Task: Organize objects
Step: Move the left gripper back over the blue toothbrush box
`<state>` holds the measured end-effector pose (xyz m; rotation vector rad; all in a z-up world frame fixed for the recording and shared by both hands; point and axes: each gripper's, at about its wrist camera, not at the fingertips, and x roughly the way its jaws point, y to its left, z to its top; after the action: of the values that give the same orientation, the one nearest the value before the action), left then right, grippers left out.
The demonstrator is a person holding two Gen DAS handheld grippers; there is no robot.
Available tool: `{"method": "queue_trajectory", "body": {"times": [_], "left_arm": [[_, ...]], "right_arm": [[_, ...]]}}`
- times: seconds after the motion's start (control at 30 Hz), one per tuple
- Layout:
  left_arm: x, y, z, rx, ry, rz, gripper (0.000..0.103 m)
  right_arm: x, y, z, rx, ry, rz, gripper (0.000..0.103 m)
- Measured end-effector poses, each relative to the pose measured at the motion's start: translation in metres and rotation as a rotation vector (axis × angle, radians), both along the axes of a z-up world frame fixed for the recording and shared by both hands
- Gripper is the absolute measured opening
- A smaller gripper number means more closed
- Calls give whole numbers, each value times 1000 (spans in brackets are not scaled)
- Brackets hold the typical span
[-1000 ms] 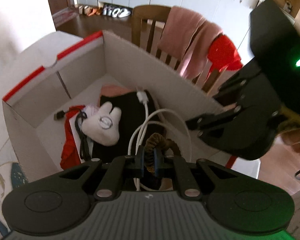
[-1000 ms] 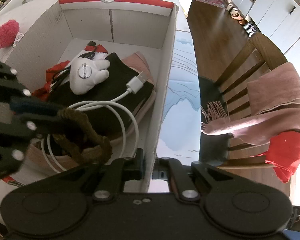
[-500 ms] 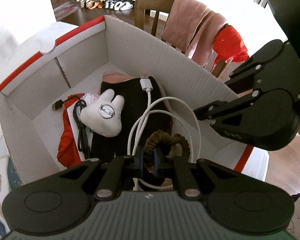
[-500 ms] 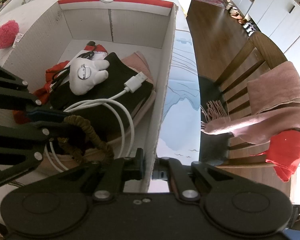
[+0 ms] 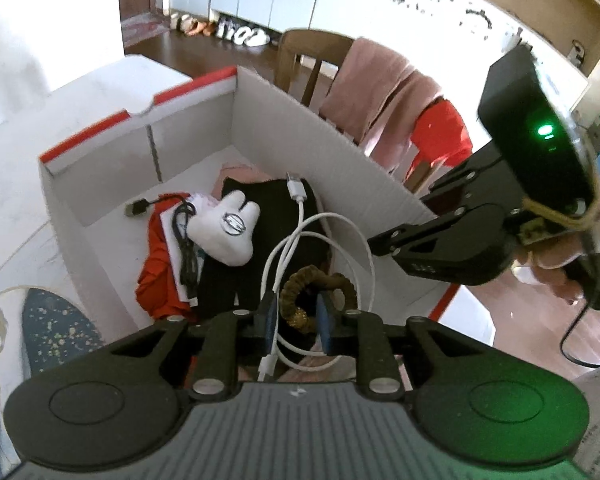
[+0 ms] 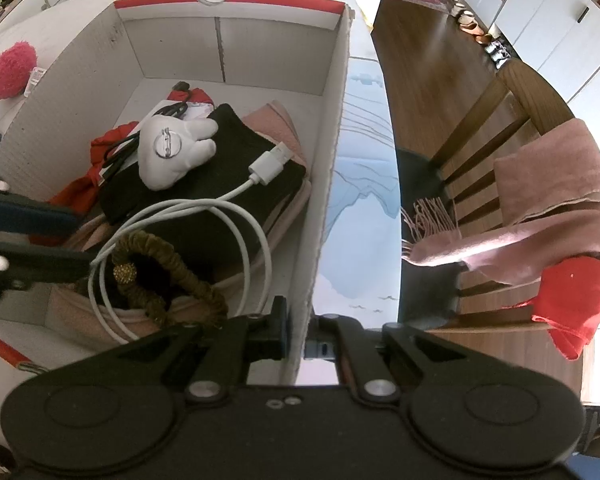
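The left tool (image 5: 296,322) has just been opened, and the brown ruffled fabric hair tie (image 5: 318,294) is released between its parted pads, lying on the folded clothes at 6 o'clock inside the white cardboard box with red rim (image 5: 324,136). The right tool (image 6: 296,340) is kept clamped on the box wall. This item can be judged as placed.

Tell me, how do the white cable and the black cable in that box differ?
The white cable is thicker and lies in a wide open loop over the dark folded cloth; the black cable is thinner and bunched beside the white plush, nearer the red cloth. Both lie loose inside the cardboard box, each with a plug showing.
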<state>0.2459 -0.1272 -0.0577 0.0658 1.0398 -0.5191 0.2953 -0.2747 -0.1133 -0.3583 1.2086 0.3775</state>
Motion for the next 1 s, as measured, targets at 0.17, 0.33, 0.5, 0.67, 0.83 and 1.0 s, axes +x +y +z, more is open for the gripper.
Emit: {"method": "queue_trajectory", "body": {"times": [0.17,0.33,0.5,0.67,0.83,1.0], "left_arm": [[-18,19,21,-23,-65,34,66],[-33,49,34,-42,-89,96,66],[-47,91,41,-1,-116,189,73],[-58,142,39,67,-125,294,79],[-63,188,28,120,-117,408,94],[-62,230,7,153,-67,526,102]], "right_arm": [[0,-2,0,11,4,-3,4],[0,-3,0,13,9,-5,4],[0,-1,1,10,14,-8,4],[0,1,0,-2,18,-10,5],[0,5,1,-18,21,-16,6],[0,8,1,-33,21,-28,8]]}}
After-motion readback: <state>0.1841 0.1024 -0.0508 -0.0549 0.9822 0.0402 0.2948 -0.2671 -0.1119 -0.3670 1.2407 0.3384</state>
